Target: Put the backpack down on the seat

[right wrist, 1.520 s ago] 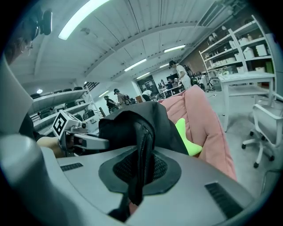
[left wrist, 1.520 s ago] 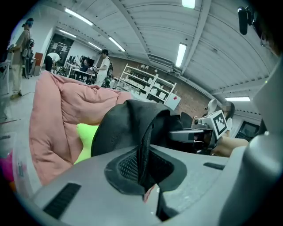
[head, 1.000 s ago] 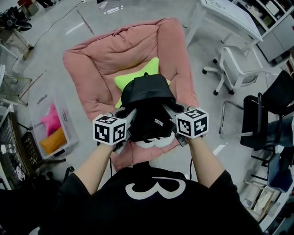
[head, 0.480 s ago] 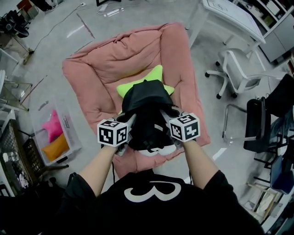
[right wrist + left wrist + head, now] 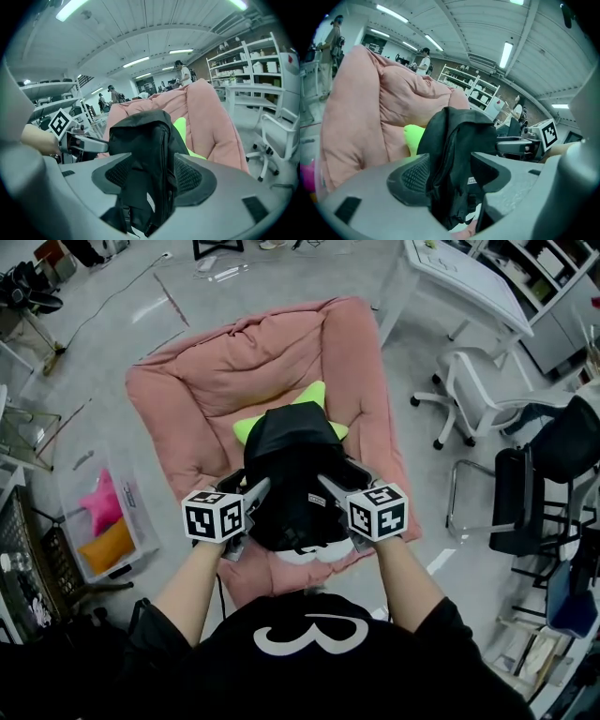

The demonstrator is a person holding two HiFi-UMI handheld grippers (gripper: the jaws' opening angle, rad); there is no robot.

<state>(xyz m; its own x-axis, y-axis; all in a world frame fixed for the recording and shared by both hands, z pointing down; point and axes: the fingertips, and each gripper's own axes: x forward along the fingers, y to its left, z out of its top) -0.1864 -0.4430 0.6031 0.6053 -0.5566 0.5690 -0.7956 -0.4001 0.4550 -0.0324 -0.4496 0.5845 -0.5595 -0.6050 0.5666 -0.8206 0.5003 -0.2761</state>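
- Left gripper: jaws are opening and standing spread, with black fabric hanging between them, not pinched.
- Right gripper: jaws are opening too and standing wide, flanking the pack's right side without clamping it.
- Backpack is sitting upright on the near middle of the seat, between the two grippers.
- The seat is a pink padded lounger, with its raised sides and back wrapping round the pack on the left, right and far side.
- Lime-green star cushion is lying just behind the backpack, touching it, with its points sticking out on the far side.
- Clear bin is standing on the floor left of the seat.
- White office chair is standing to the right, and a black chair nearer right.
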